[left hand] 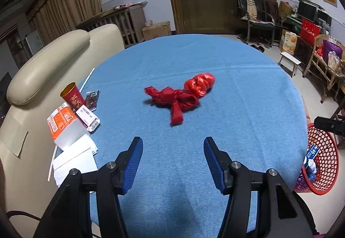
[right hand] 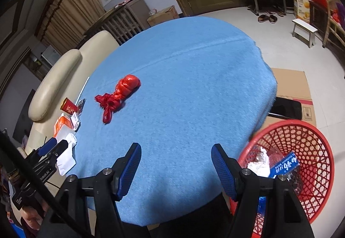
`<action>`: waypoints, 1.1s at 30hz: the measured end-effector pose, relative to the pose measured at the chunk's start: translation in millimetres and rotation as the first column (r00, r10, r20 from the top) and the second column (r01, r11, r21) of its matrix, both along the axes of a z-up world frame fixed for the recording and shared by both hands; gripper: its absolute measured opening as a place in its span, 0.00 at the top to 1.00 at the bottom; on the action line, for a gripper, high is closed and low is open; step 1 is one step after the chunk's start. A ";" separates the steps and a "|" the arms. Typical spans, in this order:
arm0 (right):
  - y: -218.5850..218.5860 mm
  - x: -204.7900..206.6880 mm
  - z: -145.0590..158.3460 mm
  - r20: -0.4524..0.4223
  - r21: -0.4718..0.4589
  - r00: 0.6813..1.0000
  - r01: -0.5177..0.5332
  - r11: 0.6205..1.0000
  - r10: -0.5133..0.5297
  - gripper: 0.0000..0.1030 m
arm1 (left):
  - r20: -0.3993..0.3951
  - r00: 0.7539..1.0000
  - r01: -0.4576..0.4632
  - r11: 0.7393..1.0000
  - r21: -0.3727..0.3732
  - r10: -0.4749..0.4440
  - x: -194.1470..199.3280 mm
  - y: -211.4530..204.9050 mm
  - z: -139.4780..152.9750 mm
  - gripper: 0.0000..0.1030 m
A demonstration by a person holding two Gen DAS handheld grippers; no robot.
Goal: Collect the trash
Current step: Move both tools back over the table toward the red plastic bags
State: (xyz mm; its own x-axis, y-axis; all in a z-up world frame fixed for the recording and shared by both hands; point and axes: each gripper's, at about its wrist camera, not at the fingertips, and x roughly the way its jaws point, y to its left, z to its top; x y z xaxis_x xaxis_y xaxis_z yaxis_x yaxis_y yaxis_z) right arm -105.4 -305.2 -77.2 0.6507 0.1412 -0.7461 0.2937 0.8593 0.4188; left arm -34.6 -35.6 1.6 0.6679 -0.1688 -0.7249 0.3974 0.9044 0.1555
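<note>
Two red bags (left hand: 181, 98), blue table (left hand: 215, 61)

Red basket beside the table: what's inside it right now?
The red basket holds crumpled white paper and a blue printed package, with something dark and shiny beneath. The right tongs' arm covers the basket's near side, so anything lower down is hidden.
</note>
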 end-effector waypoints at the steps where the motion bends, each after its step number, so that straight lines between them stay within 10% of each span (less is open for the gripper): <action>1: 1.5 3.2 1.3 0.000 -0.003 1.000 -0.005 1.000 0.005 0.31 | 0.000 1.000 -0.003 1.000 0.001 0.003 0.9 1.0 -0.9 0.42; 33: 41.6 49.5 -9.2 -0.041 -0.006 0.993 -0.110 0.994 0.110 0.31 | -0.053 0.997 -0.050 0.998 0.025 0.051 21.2 16.1 -24.9 0.42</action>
State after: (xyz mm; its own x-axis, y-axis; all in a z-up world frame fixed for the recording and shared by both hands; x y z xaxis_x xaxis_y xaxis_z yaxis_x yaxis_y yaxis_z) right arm -55.9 -263.6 -86.4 0.6010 0.2039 -0.7728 0.2134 0.8909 0.4010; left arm -13.3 -19.5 -23.4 0.6352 -0.1186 -0.7632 0.3598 0.9198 0.1564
